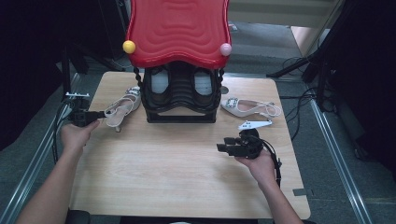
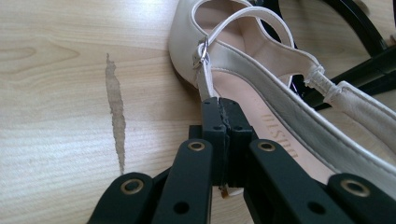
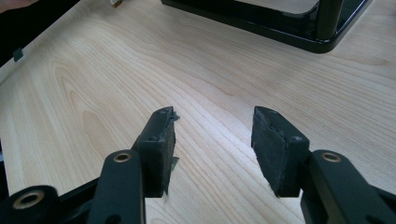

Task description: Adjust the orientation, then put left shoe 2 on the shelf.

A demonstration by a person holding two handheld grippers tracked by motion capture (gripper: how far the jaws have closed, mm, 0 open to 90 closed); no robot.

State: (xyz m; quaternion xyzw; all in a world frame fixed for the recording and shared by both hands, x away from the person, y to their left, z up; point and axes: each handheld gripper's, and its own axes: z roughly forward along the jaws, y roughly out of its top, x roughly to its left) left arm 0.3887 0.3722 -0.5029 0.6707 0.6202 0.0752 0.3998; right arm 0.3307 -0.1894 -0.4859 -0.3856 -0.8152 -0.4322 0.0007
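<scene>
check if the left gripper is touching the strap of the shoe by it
Touching. In the left gripper view the left gripper has its jaws shut on the thin strap of the pale shoe, which runs straight in between the pads.

Each hand-held gripper is black: the left hand-held gripper shows brass-ringed rivets, the right hand-held gripper has 2 frayed pads and a grey 3-cornered plate. Forearms bare.

High view: fixed above the person's side, looking forward and down on the whole table. Left gripper view: rides the jaws, very close on the cream shoe. Right gripper view: low, looking across bare tabletop. All three share the black rack.
</scene>
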